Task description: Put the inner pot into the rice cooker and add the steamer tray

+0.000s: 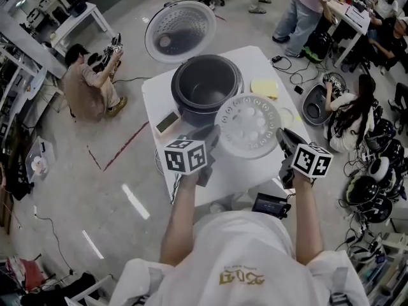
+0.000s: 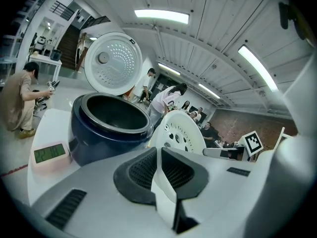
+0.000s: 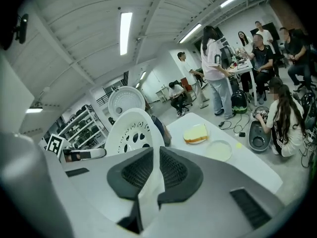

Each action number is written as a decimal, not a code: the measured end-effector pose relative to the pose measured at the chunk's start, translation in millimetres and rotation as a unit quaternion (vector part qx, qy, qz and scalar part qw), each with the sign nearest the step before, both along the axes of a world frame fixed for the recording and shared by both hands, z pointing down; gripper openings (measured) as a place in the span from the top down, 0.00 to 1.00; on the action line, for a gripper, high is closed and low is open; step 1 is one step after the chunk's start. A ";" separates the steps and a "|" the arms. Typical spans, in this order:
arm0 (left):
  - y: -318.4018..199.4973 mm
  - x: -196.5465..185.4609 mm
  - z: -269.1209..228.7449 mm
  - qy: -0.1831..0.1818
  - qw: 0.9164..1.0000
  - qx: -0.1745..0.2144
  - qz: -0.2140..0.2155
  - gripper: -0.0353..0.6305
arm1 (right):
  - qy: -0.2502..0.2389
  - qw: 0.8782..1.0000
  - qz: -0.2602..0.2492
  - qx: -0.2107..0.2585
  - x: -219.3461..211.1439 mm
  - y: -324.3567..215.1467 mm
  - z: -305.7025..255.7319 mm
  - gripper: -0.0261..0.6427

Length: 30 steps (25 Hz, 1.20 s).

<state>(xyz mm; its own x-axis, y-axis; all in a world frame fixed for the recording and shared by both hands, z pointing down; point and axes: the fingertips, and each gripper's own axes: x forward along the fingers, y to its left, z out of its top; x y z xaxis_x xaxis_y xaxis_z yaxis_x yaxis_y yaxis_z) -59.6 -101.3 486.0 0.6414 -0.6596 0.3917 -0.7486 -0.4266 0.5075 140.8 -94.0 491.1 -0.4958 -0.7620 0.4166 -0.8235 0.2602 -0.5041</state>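
Observation:
The white round steamer tray [image 1: 248, 125], pierced with several holes, hangs above the white table [image 1: 255, 59] just right of and in front of the rice cooker. My left gripper [image 1: 213, 138] is shut on its left rim and my right gripper [image 1: 281, 138] on its right rim. In the left gripper view the tray [image 2: 181, 132] stands edge-up between the pinched pads of the left gripper [image 2: 159, 158]; in the right gripper view the tray [image 3: 130, 130] does likewise in the right gripper [image 3: 154, 163]. The dark blue rice cooker [image 1: 205, 85] stands open, its lid [image 1: 180, 30] tipped back, with a dark inner pot [image 2: 110, 113] inside.
A small device with a green display [image 1: 167, 121] sits left of the cooker. A yellow sponge [image 1: 264, 87] and a pale round dish [image 3: 219, 150] lie on the table's right side. A black device [image 1: 271, 204] is at the front edge. People and other cookers [image 1: 315, 104] surround the table.

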 end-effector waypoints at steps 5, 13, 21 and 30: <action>-5.6 -7.4 -18.1 0.001 1.000 0.019 -0.012 0.88 | -0.010 1.000 -0.013 0.018 -7.3 -10.9 -18.3 0.89; -18.1 -28.4 -40.2 0.004 0.999 0.035 -0.037 0.88 | -0.017 0.998 -0.042 0.036 -28.7 -32.4 -41.5 0.89; -30.5 -48.4 -58.7 0.004 0.997 0.051 -0.057 0.88 | -0.026 0.996 -0.071 0.050 -49.7 -53.0 -59.5 0.89; -51.8 -64.2 -72.2 0.004 0.994 0.064 -0.086 0.88 | -0.039 0.992 -0.104 0.067 -66.6 -84.9 -75.3 0.89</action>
<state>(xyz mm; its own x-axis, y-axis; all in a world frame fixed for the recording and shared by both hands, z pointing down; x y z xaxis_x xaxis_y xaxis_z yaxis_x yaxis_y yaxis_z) -123.8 -153.1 413.8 0.5167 -0.8043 0.2935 -0.8129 -0.3533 0.4630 74.3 -178.8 415.9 -0.6743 -0.6860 0.2734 -0.7054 0.4887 -0.5133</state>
